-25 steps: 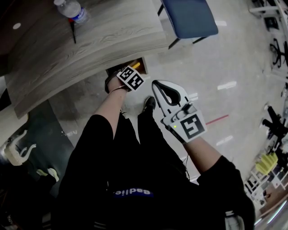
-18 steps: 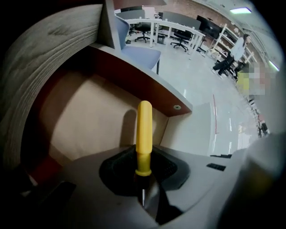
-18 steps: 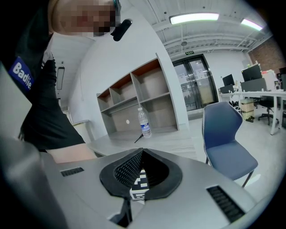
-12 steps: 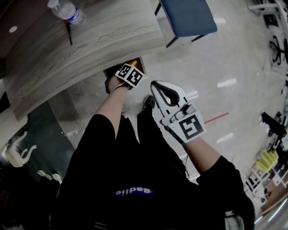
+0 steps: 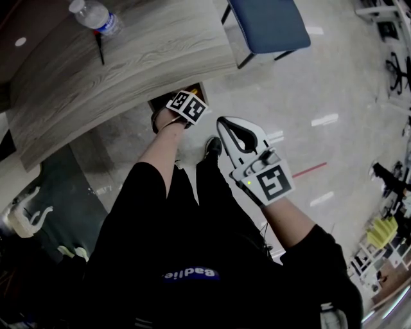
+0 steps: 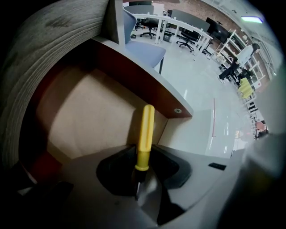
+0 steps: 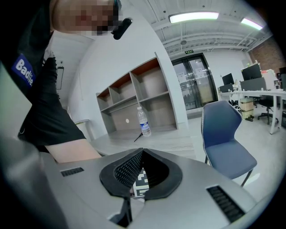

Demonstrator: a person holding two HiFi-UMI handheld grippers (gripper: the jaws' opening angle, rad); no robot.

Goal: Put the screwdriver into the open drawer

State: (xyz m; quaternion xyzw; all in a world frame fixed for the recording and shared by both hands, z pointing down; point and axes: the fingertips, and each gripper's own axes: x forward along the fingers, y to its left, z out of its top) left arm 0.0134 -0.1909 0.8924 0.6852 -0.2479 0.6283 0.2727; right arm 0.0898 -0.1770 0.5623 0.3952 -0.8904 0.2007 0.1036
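The screwdriver [image 6: 145, 134] has a yellow handle and a dark shaft. It hangs handle down between the jaws of my left gripper [image 6: 143, 151], over the bare floor of the open drawer [image 6: 89, 116]. Those jaws have just been opening and now stand wide, with neither pad pressing on the shaft. In the head view only the left gripper's marker cube [image 5: 187, 106] shows, above the drawer [image 5: 168, 100] under the desk edge. My right gripper [image 5: 223, 123] is held out level to the right of it, shut and empty, its tips meeting [image 7: 142, 151].
The grey wooden desk [image 5: 128, 64] carries a water bottle [image 5: 96, 16] and a pen [image 5: 99, 48]. A blue chair [image 5: 270, 22] stands beyond the desk on the glossy floor. The person's legs and a shoe [image 5: 213, 148] are just below the drawer.
In the head view the yellow handle that showed beside the left marker cube is now almost hidden. The cube has rolled slightly. The right gripper has kept still.
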